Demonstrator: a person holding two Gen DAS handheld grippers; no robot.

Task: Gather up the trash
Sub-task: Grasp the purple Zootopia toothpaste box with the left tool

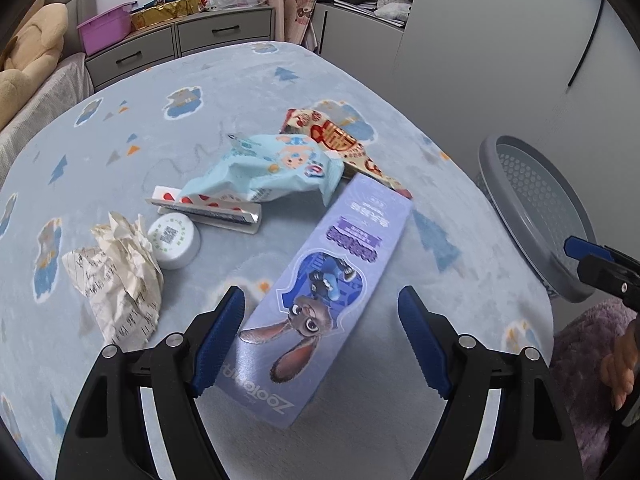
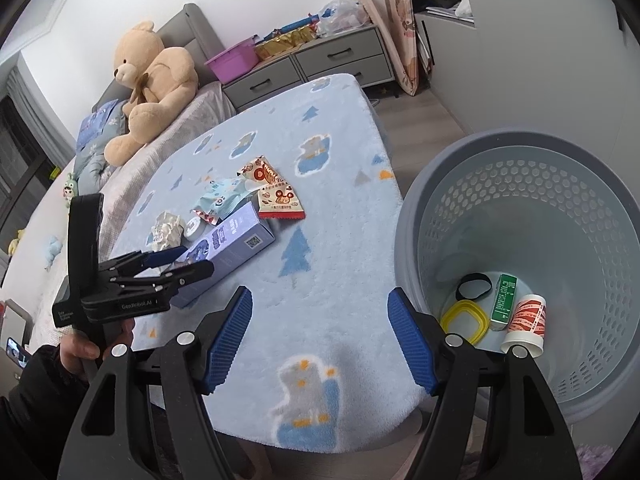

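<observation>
Spread wide, the left tongs [image 1: 320, 344] straddle the near end of the purple box [image 1: 320, 280] without pinching it; a grip so far from its middle could let it tip or slide off. Right tongs [image 2: 320, 340] hang spread and empty beside the basket [image 2: 416, 216]. Wrappers [image 1: 264, 172] and crumpled paper [image 1: 120, 272] litter a fleecy blue tabletop [image 2: 344, 208] in a cluttered bedroom.

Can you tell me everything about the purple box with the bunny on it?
The purple box is a long, flat carton that looks like cardboard, printed with a cartoon rabbit and purple lettering. It lies flat and closed on the blue blanket, its far end against the snack wrappers. The left gripper straddles its near end, jaws open.
</observation>
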